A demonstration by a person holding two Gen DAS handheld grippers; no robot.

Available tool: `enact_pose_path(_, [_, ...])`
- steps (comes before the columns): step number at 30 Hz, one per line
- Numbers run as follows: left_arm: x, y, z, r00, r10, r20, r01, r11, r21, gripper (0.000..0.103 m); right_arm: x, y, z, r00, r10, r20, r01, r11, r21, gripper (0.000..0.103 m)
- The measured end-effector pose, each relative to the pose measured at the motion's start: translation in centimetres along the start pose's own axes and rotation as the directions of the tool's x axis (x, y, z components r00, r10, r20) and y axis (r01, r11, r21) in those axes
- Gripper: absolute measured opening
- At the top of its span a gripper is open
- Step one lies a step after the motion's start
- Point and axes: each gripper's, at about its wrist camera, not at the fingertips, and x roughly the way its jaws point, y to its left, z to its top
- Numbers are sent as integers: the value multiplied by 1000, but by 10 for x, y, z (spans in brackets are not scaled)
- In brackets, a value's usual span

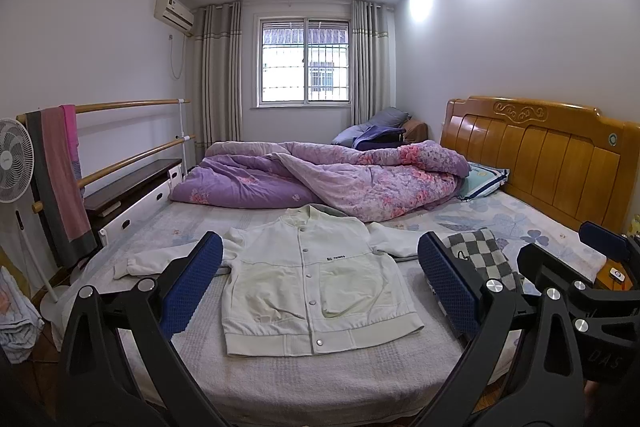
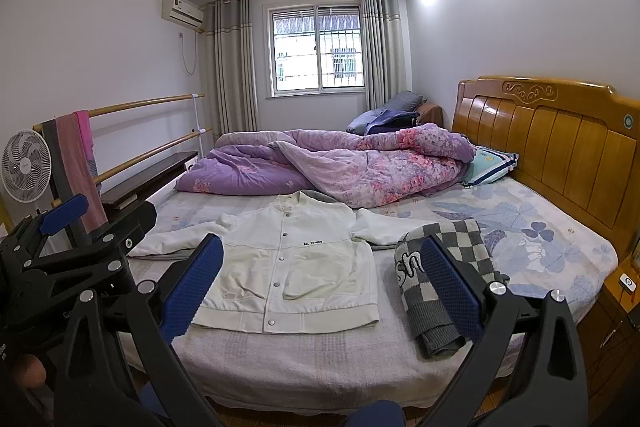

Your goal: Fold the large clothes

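A white snap-button jacket (image 1: 312,279) lies flat and face up on the bed, sleeves spread to both sides; it also shows in the right wrist view (image 2: 288,267). My left gripper (image 1: 320,283) is open and empty, held above the bed's near edge in front of the jacket. My right gripper (image 2: 320,287) is open and empty, a little to the right of the left one. A folded grey-and-white checkered garment (image 2: 440,275) lies to the right of the jacket, partly behind the right finger (image 2: 452,291); it also shows in the left wrist view (image 1: 480,255).
A crumpled purple floral quilt (image 1: 328,179) lies across the far half of the bed. A wooden headboard (image 1: 552,155) and a pillow (image 1: 484,179) are at the right. A fan (image 1: 12,163), towel rails with towels (image 1: 60,179) and a dark shelf stand at the left. A nightstand (image 2: 624,299) is at right.
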Motion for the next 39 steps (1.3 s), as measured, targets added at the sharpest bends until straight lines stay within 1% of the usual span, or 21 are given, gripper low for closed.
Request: enact_pose_path(39, [-6,-1,-1,1000,13,4,-13,1000,2,98,-3,8,-2,1000,-9,6,9,1000,7,95])
